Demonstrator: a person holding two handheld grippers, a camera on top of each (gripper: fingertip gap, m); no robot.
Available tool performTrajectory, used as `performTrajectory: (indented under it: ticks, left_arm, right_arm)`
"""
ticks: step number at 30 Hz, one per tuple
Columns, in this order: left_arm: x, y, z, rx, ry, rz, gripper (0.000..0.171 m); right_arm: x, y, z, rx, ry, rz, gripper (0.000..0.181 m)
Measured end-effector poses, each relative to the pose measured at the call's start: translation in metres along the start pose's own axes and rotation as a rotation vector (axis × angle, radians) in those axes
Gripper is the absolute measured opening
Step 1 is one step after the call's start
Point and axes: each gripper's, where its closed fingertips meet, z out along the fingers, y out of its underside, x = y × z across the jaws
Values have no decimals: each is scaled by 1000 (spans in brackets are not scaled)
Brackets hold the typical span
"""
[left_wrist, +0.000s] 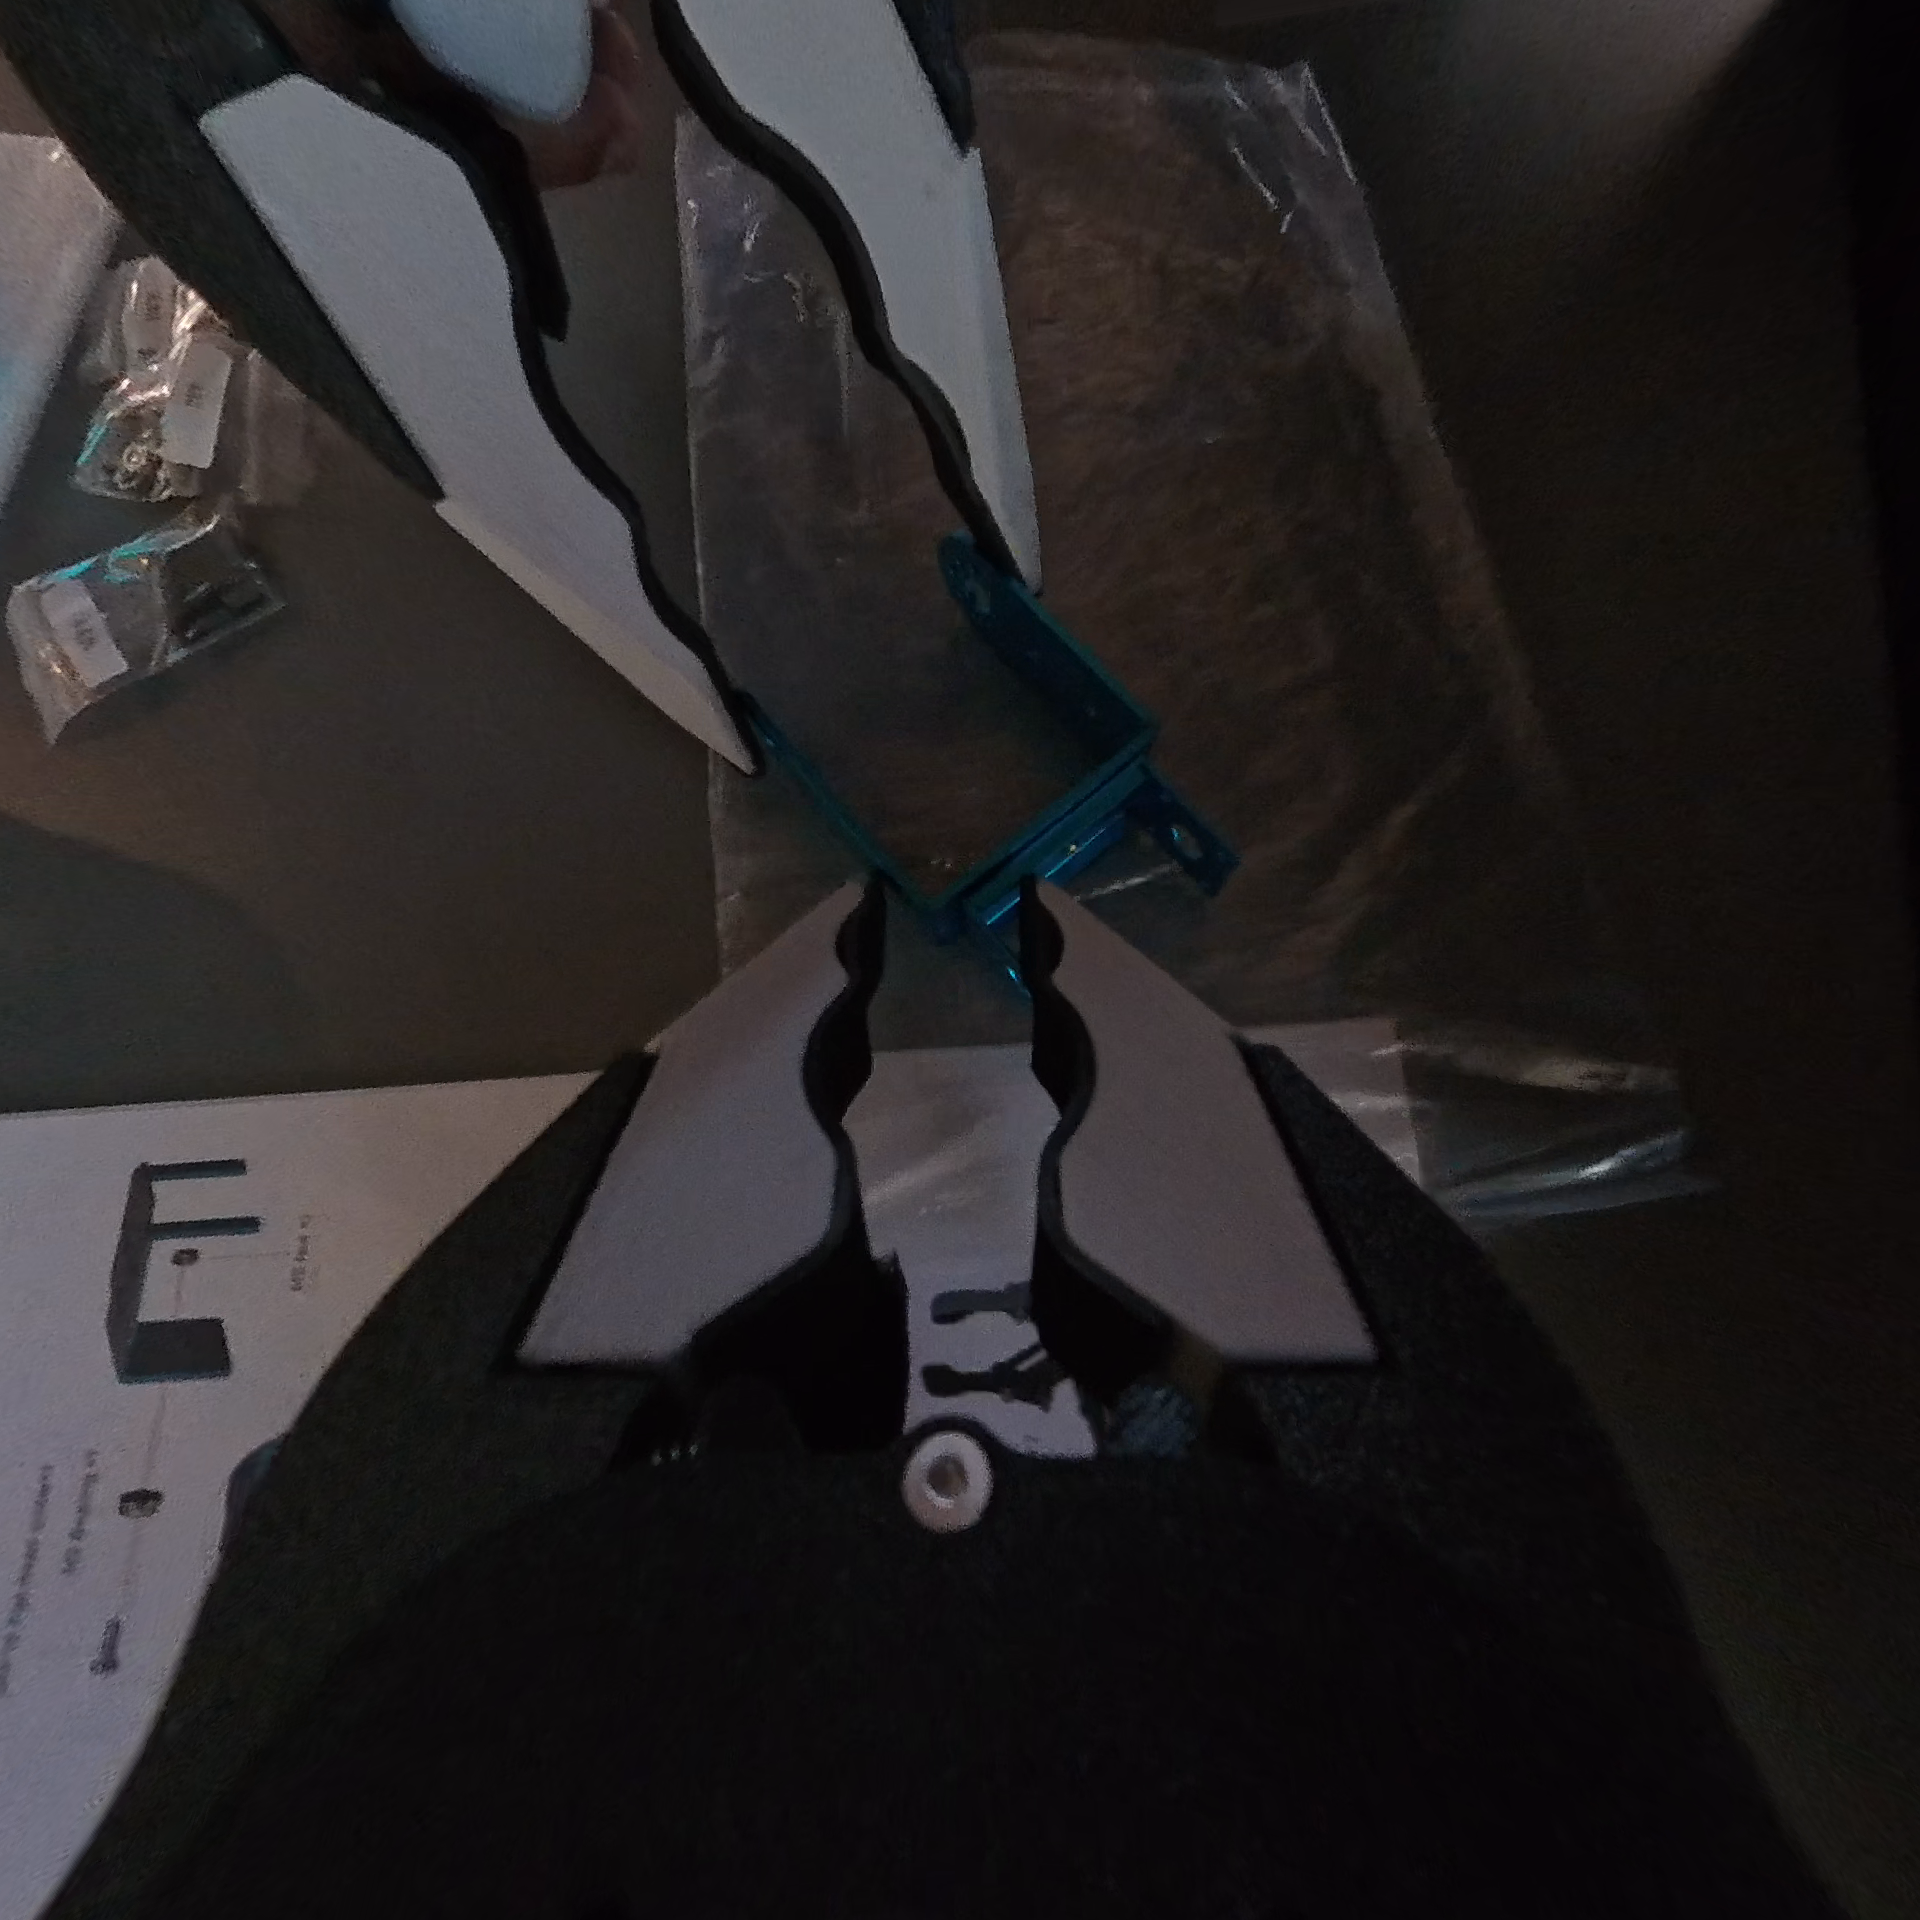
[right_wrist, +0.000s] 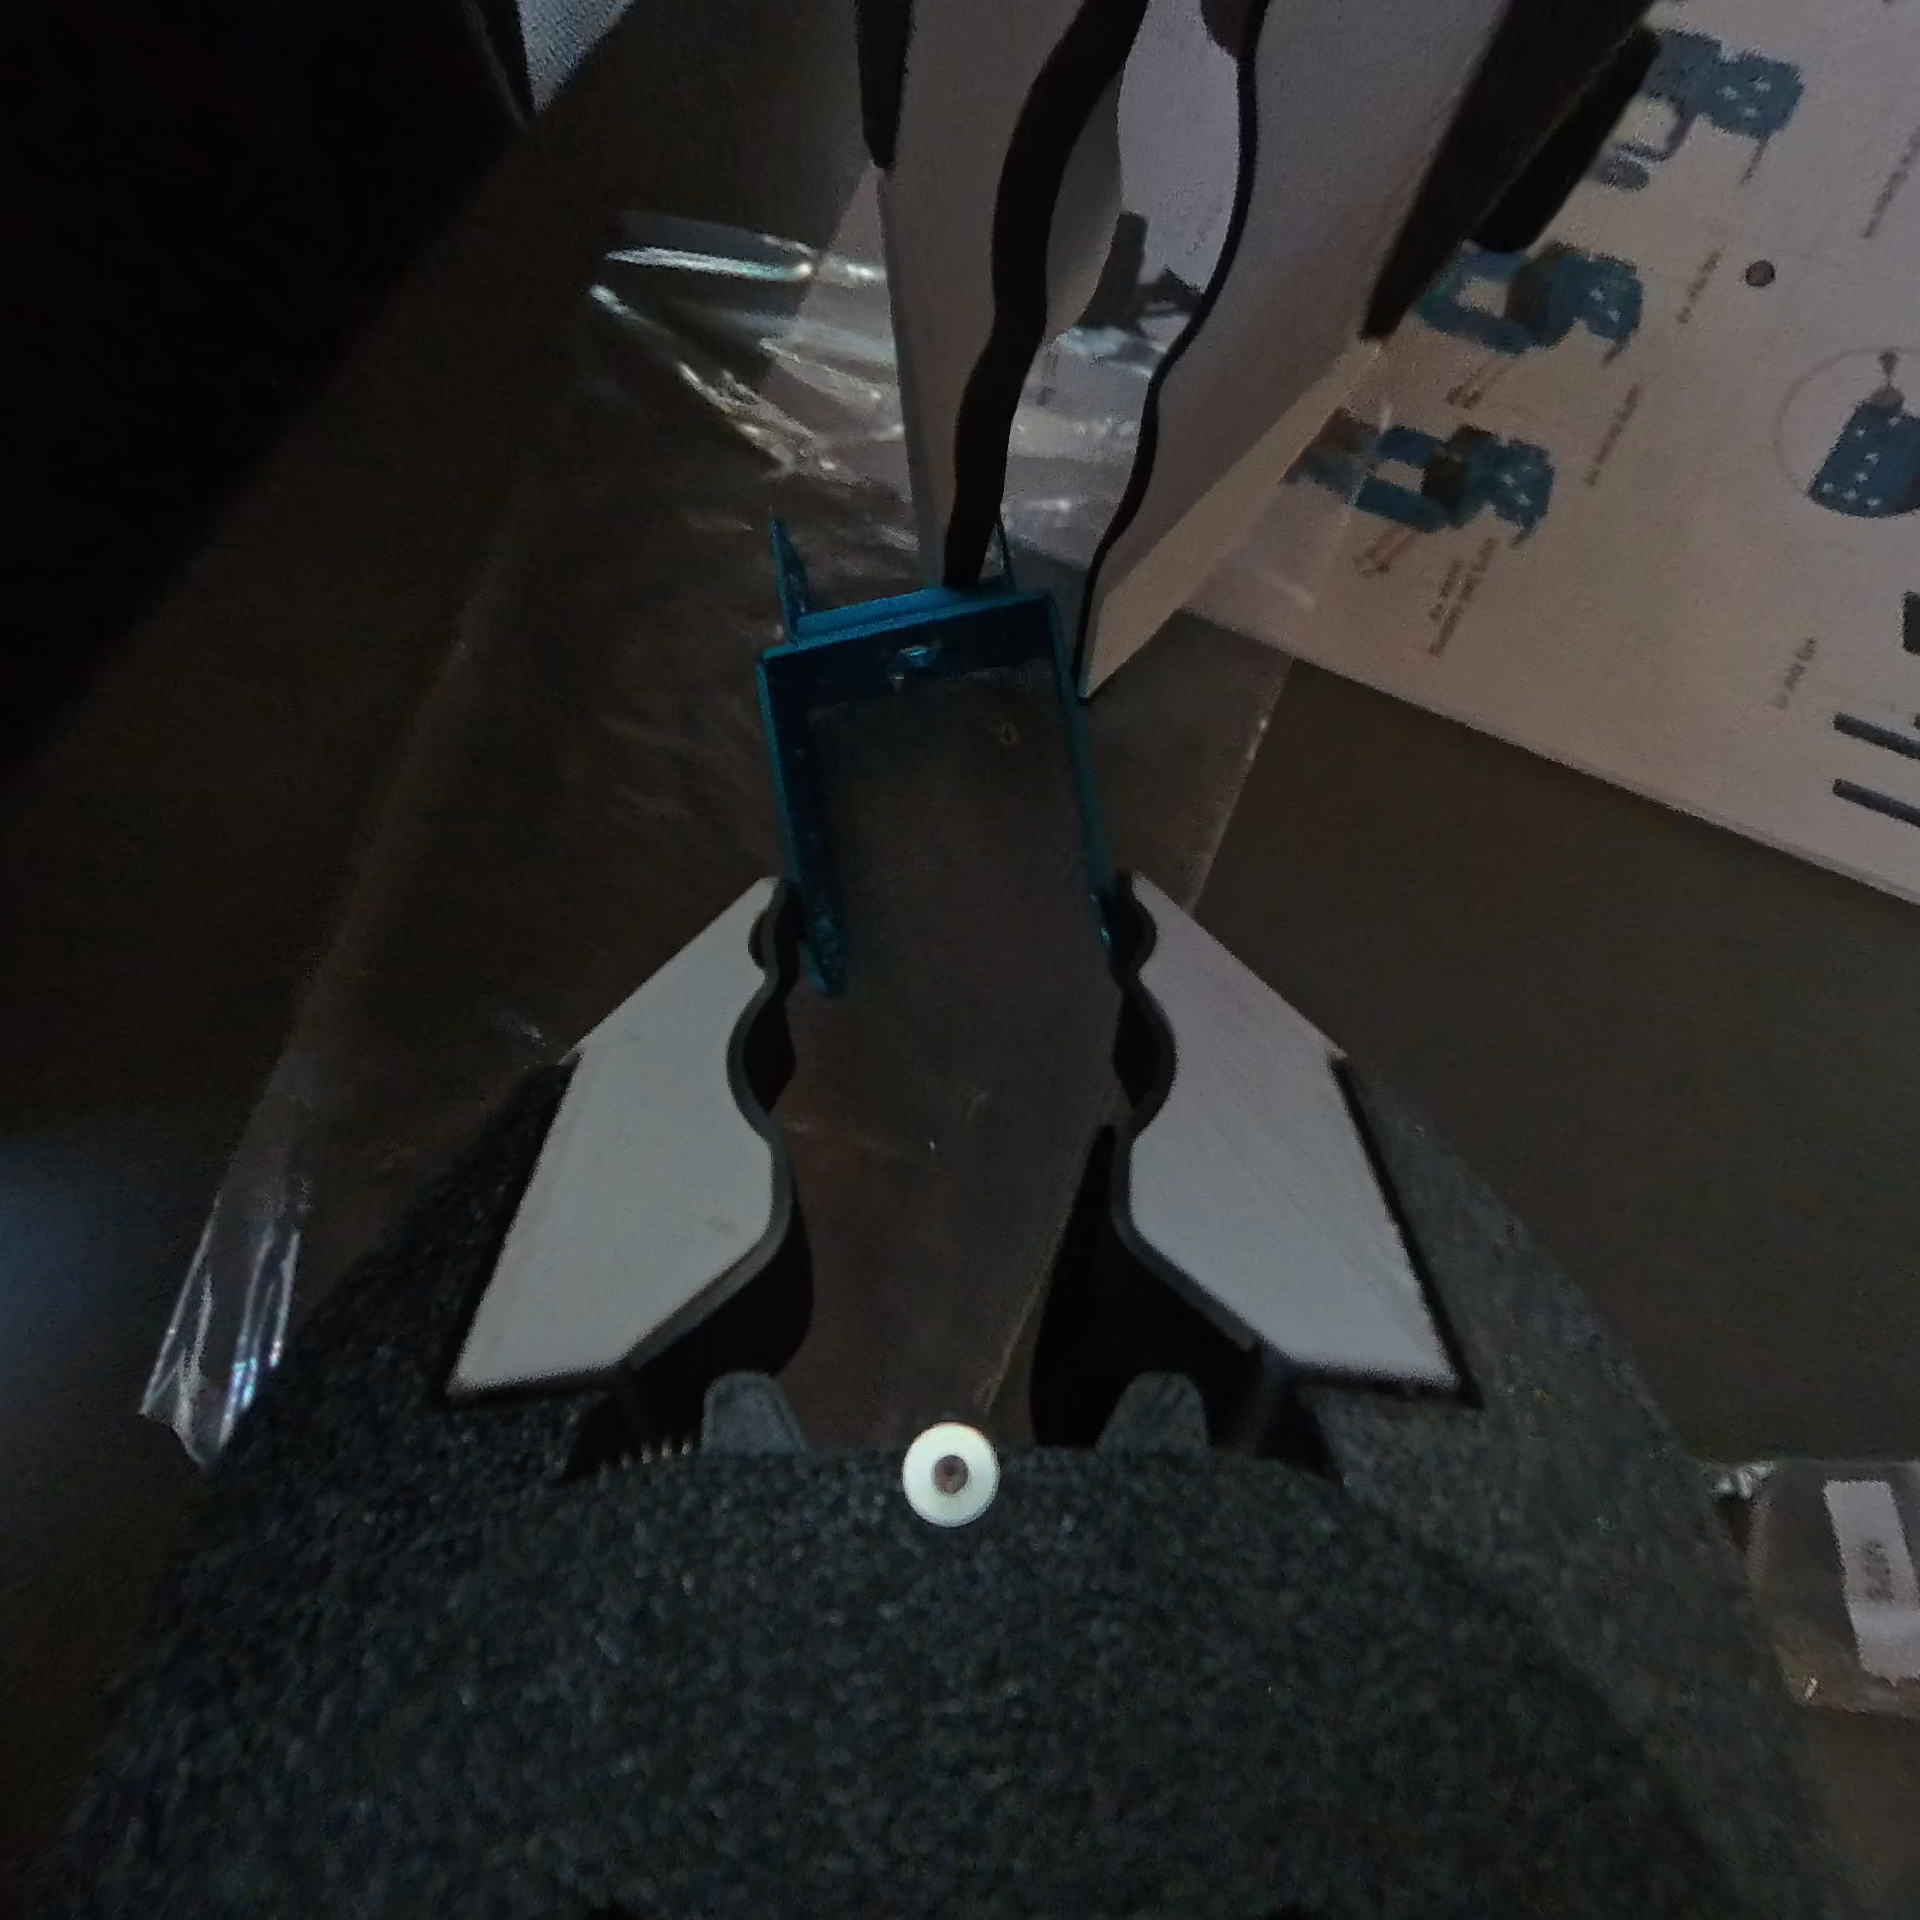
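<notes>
A blue metal U-shaped bracket (left_wrist: 1091, 675) is held in the air between both grippers, with a second blue piece (left_wrist: 1195, 836) fixed on its closed end. My right gripper (right_wrist: 951, 904) is shut on the bracket (right_wrist: 914, 623), one finger outside each of its two arms. In the left wrist view the right gripper (left_wrist: 888, 655) reaches in from the upper left. My left gripper (left_wrist: 948, 896) is shut on the bracket's closed end at a corner. In the right wrist view the left gripper (right_wrist: 1023, 603) comes down from the top.
A clear plastic bag (left_wrist: 1143, 364) lies on the brown table under the bracket. A white printed sheet with diagrams (left_wrist: 156, 1299) lies near the left gripper, also in the right wrist view (right_wrist: 1558, 416). Small bags of hardware (left_wrist: 156, 395) lie at the left; another bag (right_wrist: 1829, 1579) is at the lower right. Across from one pair of fingers to the other is roughly 4 cm.
</notes>
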Motion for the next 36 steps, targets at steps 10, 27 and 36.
performTrajectory:
  ticks: [10,27,36]
  left_arm:
    - [37,13,-19,-34,-132,-61,24]
    - [44,27,-31,0,-256,-135,20]
    - [46,25,-29,-12,-254,-113,20]
  right_arm:
    - [-15,-31,24,13,-66,-108,62]
    - [9,-21,23,-176,28,-121,16]
    - [13,-17,31,-251,48,-112,5]
